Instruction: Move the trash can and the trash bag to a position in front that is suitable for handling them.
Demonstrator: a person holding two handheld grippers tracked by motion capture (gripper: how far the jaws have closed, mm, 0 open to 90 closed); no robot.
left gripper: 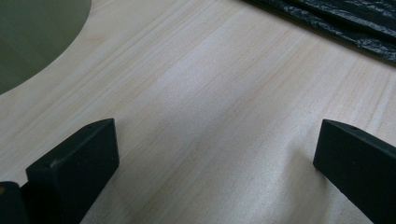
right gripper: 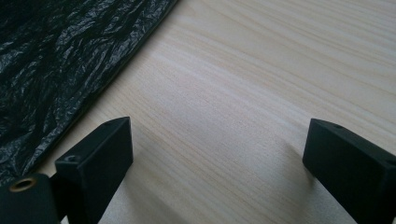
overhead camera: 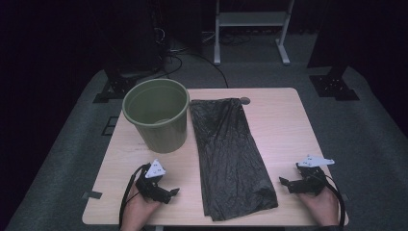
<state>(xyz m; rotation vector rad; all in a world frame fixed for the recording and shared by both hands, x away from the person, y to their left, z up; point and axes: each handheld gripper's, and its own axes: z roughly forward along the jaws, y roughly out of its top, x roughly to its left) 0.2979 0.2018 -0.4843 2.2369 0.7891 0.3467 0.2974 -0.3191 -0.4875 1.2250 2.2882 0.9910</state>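
Observation:
A black plastic bag (overhead camera: 231, 154) lies flat down the middle of the wooden table (overhead camera: 284, 125). An olive green bin (overhead camera: 156, 114) stands upright to its left, and it looks empty. My left gripper (overhead camera: 174, 192) rests near the front left edge, open, jaws wide over bare wood (left gripper: 215, 135); the bin's side (left gripper: 32, 37) and the bag's edge (left gripper: 341, 23) show beyond them. My right gripper (overhead camera: 284, 182) rests at the front right, open, with the bag (right gripper: 60, 60) lying just to the left of its jaws (right gripper: 217, 149).
A small round grommet (overhead camera: 245, 100) sits in the table's far edge. Beyond the table are a white metal stand (overhead camera: 250, 29), black stand bases (overhead camera: 334, 86) and cables on grey carpet. Bare wood lies right of the bag.

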